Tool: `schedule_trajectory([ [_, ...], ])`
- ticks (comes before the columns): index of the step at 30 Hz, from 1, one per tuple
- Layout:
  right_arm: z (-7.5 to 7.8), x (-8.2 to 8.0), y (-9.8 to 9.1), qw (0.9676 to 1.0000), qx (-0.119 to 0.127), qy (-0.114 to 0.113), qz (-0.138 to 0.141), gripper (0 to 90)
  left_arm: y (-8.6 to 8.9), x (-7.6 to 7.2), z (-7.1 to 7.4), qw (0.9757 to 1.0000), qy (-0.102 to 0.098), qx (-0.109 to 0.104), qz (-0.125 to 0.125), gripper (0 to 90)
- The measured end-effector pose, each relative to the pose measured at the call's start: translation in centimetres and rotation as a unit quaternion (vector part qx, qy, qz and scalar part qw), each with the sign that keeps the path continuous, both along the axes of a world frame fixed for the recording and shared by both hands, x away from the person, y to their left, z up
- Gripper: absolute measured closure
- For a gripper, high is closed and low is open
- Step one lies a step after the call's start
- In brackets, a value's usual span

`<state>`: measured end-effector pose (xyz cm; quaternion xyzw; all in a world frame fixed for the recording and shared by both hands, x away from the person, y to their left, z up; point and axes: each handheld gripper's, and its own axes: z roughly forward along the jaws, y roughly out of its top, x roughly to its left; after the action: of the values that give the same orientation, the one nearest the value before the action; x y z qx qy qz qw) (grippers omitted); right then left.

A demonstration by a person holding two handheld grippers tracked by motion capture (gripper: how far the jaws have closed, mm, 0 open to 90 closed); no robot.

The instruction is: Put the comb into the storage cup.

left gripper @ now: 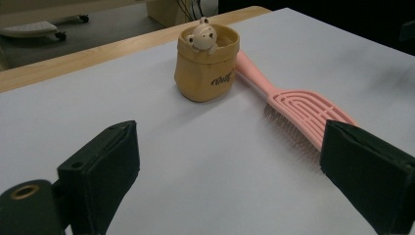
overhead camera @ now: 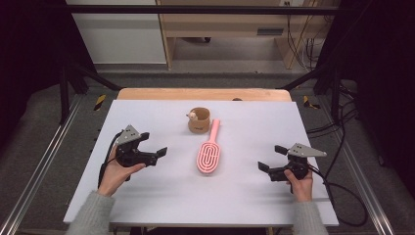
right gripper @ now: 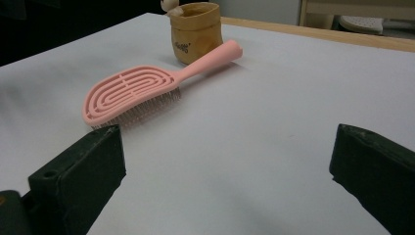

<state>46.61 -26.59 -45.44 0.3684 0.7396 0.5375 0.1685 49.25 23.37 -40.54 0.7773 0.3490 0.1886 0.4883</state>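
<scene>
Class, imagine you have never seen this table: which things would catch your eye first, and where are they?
The pink hairbrush lies bristles down at the middle of the white table, its handle beside a tan cup with a small bear figure on its rim. The left gripper and right gripper, both open, flank the brush.

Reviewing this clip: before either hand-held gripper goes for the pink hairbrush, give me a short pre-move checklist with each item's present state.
1. Left hand-held gripper jaws apart, nothing between them: ok.
2. Right hand-held gripper jaws apart, nothing between them: ok.
3. Pink hairbrush lies flat, bristles down, free of both grippers: ok.
4. Brush handle clear of the tan cup: cannot tell; it lies right beside the cup, perhaps touching.
5. Cup upright, with the small bear figure at its rim: ok.
6. White table surface between grippers and brush unobstructed: ok.
</scene>
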Motion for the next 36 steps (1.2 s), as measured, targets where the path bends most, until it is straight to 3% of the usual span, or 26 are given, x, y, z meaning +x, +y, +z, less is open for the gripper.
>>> schedule_trajectory([
  [15, -0.1, 0.0, 0.0, 1.0, -0.002, 0.001, 0.001, 0.5, -1.4, 0.7, 0.6, 1.0, -0.002, 0.003, -0.001, 24.0],
  [23, 0.0, 0.0, 0.0, 1.0, -0.001, 0.001, 0.001, 0.5, -2.6, 1.2, 1.0, 0.9999, -0.006, 0.014, -0.001, 41.9],
  [36, -0.1, 0.0, 0.0, 1.0, -0.003, 0.002, 0.003, 0.5, -4.6, 2.2, 1.0, 0.9996, 0.001, 0.029, 0.007, 61.9],
])
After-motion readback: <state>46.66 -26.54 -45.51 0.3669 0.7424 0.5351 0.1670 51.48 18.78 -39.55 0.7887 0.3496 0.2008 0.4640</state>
